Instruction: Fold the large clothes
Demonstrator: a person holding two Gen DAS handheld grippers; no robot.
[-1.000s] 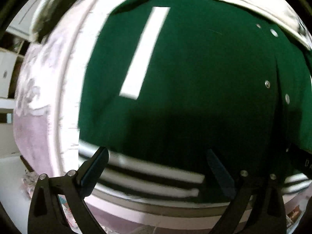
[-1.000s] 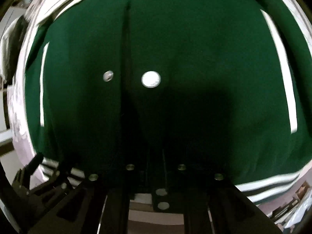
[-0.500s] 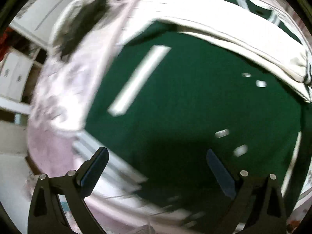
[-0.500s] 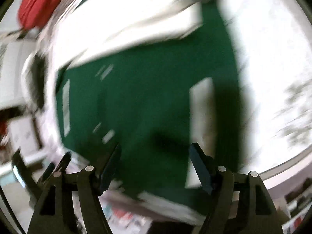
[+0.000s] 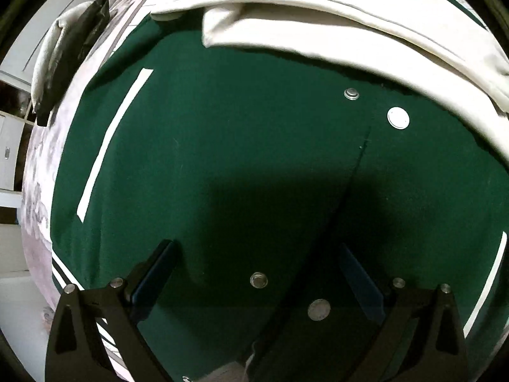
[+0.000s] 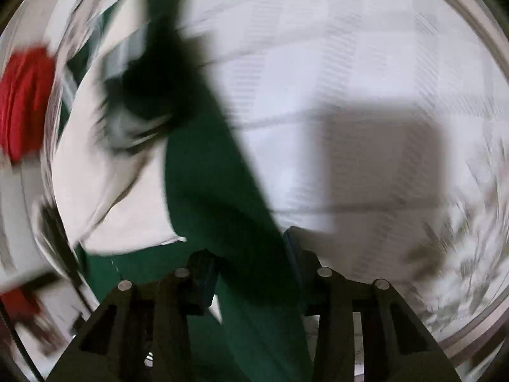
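Note:
A dark green varsity jacket (image 5: pixel 241 146) with cream sleeves (image 5: pixel 334 28), silver snap buttons (image 5: pixel 398 117) and a white pocket stripe (image 5: pixel 111 140) lies flat on a bed. My left gripper (image 5: pixel 257 267) is open just above the jacket's front, near the snap placket. In the blurred right wrist view, my right gripper (image 6: pixel 251 270) stands over the green side edge of the jacket (image 6: pixel 216 197), with fabric running between its jaws. The jaws look partly closed; a grip on the cloth is not clear.
The bed has a pale floral sheet (image 6: pixel 366 79). A dark folded item on a grey cushion (image 5: pixel 70 54) lies at the bed's left edge. Something red (image 6: pixel 22 102) sits beyond the jacket. White cabinets (image 5: pixel 9 152) stand to the left.
The left gripper moved right over the jacket toward the snap placket. The right gripper opened, swung fast to the jacket's right side edge, and its jaws narrowed.

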